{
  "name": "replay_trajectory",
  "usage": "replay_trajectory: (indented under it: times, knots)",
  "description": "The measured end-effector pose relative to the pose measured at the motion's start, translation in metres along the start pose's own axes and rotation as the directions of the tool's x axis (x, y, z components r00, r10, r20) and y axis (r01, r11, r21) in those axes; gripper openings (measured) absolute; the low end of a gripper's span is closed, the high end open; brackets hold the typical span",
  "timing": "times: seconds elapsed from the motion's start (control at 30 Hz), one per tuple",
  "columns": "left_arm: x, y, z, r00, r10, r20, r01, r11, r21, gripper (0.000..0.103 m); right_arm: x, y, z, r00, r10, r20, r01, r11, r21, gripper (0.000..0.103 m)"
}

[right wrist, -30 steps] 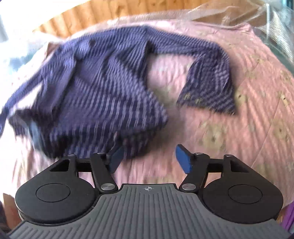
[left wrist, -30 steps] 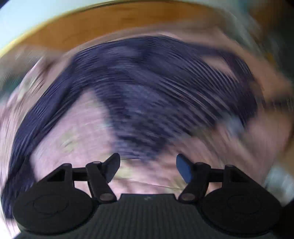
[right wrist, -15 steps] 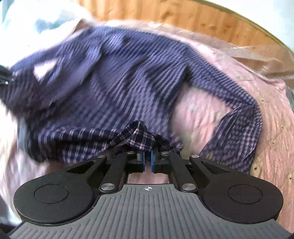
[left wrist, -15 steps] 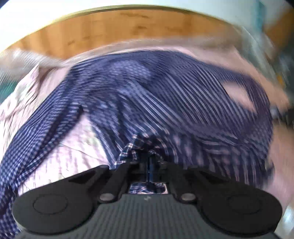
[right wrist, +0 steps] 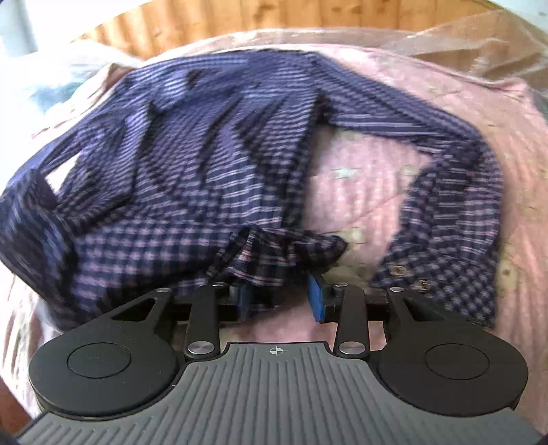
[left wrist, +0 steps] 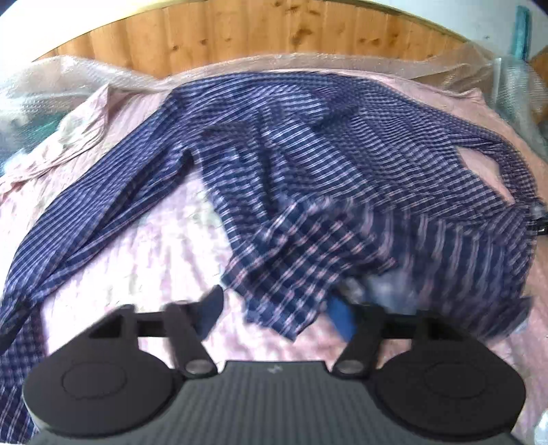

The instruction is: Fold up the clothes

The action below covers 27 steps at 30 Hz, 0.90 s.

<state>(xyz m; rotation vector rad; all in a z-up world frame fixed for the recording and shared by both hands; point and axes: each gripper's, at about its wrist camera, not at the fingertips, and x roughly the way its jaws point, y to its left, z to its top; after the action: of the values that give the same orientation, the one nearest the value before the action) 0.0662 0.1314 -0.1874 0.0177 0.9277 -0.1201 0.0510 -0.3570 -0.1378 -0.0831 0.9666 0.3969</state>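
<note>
Both grippers' fingers opening, hem loose between; only R view shows shirt (right wrist: 191, 164) cuff buttons (right wrist: 397, 270).

left hand-held gripper (left wrist: 275, 309) opening, right hand-held gripper (right wrist: 281, 297) (likewise)

Garment: navy plaid shirt (right wrist: 191, 178), spread loosely and rumpled across the left and centre, partly motion-blurred.
Sleeve: long sleeve (right wrist: 455, 191) arcing from the top centre down the right side, cuff with two buttons near the lower right.
Hem: bunched fold of hem (right wrist: 284, 250) raised just ahead of the fingers.
Surface: pink quilted bedspread (right wrist: 359, 205), bare between body and sleeve.
Tool: right gripper (right wrist: 281, 301), jaws opening, blue pads apart; shirt cloth lying between them, close against the left pad.
Background: wooden headboard (right wrist: 308, 17) along the top; clear plastic sheeting (right wrist: 479, 44) at upper right.
</note>
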Motion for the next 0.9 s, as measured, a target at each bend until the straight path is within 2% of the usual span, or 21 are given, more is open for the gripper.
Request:
replay_trajectory:
  times: [0.03, 0.1, 0.17, 0.2, 0.27, 0.3, 0.4, 0.47, 0.53, 0.57, 0.6, 0.63, 0.67, 0.7, 0.77, 0.8, 0.87, 0.9]
  knots:
    - [-0.002, 0.008, 0.013, 0.999, -0.045, 0.018, 0.045, 0.998, -0.049, 0.012, 0.001, 0.001, 0.004, 0.999, 0.043, -0.020, -0.043, 0.999, -0.032, 0.004]
    - [-0.006, 0.024, 0.038, 0.991, -0.117, 0.060, 0.125, 0.981, -0.152, 0.009, -0.002, -0.006, 0.019, 0.998, 0.057, -0.016, -0.057, 0.998, -0.027, 0.001]
    - [0.001, 0.048, 0.064, 0.992, -0.090, 0.092, 0.115, 0.944, -0.309, 0.010, 0.001, -0.033, 0.041, 0.999, 0.050, 0.010, -0.051, 0.990, 0.129, 0.001]
    - [0.010, 0.061, 0.074, 0.994, -0.073, 0.078, 0.097, 0.920, -0.380, 0.013, 0.007, -0.049, 0.050, 1.000, 0.030, 0.009, -0.031, 0.975, 0.222, 0.001]
    - [0.028, 0.074, 0.083, 0.995, -0.097, 0.029, 0.100, 0.898, -0.429, 0.018, 0.024, -0.070, 0.059, 1.000, -0.003, -0.026, 0.011, 0.947, 0.320, 0.001]
    - [0.035, 0.079, 0.086, 0.994, -0.109, 0.005, 0.100, 0.890, -0.445, 0.018, 0.032, -0.075, 0.061, 0.999, -0.006, -0.054, 0.024, 0.942, 0.334, 0.001]
    - [0.037, 0.078, 0.079, 0.992, -0.122, -0.033, 0.096, 0.897, -0.431, 0.025, 0.033, -0.070, 0.060, 0.997, 0.021, -0.068, 0.001, 0.952, 0.307, 0.012]
    - [0.032, 0.078, 0.068, 0.990, -0.132, -0.042, 0.100, 0.890, -0.445, 0.027, 0.028, -0.068, 0.053, 0.997, 0.032, -0.073, -0.010, 0.958, 0.285, 0.014]
    - [0.024, 0.082, 0.060, 0.990, -0.136, -0.034, 0.104, 0.874, -0.474, 0.038, 0.022, -0.070, 0.046, 0.996, 0.043, -0.076, -0.018, 0.955, 0.298, 0.016]
    - [0.018, 0.083, 0.058, 0.991, -0.129, -0.019, 0.104, 0.867, -0.486, 0.052, 0.017, -0.072, 0.044, 0.996, 0.047, -0.074, -0.022, 0.951, 0.309, 0.019]
    - [0.013, 0.084, 0.058, 0.993, -0.117, 0.003, 0.103, 0.862, -0.496, 0.066, 0.013, -0.073, 0.042, 0.996, 0.052, -0.073, -0.026, 0.947, 0.321, 0.031]
    - [0.009, 0.083, 0.060, 0.994, -0.106, 0.024, 0.104, 0.858, -0.502, 0.071, 0.006, -0.074, 0.043, 0.997, 0.056, -0.046, -0.037, 0.941, 0.337, 0.040]
    - [0.007, 0.080, 0.064, 0.994, -0.096, 0.045, 0.105, 0.861, -0.497, 0.077, 0.002, -0.074, 0.046, 0.998, 0.057, -0.019, -0.047, 0.935, 0.351, 0.056]
    - [0.005, 0.076, 0.069, 0.994, -0.090, 0.064, 0.109, 0.865, -0.490, 0.080, -0.002, -0.073, 0.051, 0.999, 0.053, 0.005, -0.051, 0.931, 0.361, 0.063]
    - [0.008, 0.067, 0.080, 0.993, -0.096, 0.074, 0.119, 0.880, -0.461, 0.086, -0.002, -0.070, 0.063, 0.998, 0.050, 0.032, -0.058, 0.926, 0.373, 0.067]
    - [0.012, 0.061, 0.086, 0.993, -0.091, 0.069, 0.113, 0.888, -0.445, 0.088, 0.001, -0.069, 0.070, 0.998, 0.051, 0.035, -0.061, 0.925, 0.375, 0.074]
    - [0.027, 0.052, 0.093, 0.999, -0.034, 0.014, 0.037, 0.904, -0.426, 0.085, 0.020, -0.062, 0.083, 0.999, 0.035, 0.010, -0.036, 0.934, 0.356, 0.080]
    - [0.038, 0.052, 0.095, 1.000, -0.018, -0.016, 0.009, 0.903, -0.430, 0.066, 0.034, -0.058, 0.088, 1.000, 0.002, -0.025, 0.007, 0.940, 0.340, 0.076]
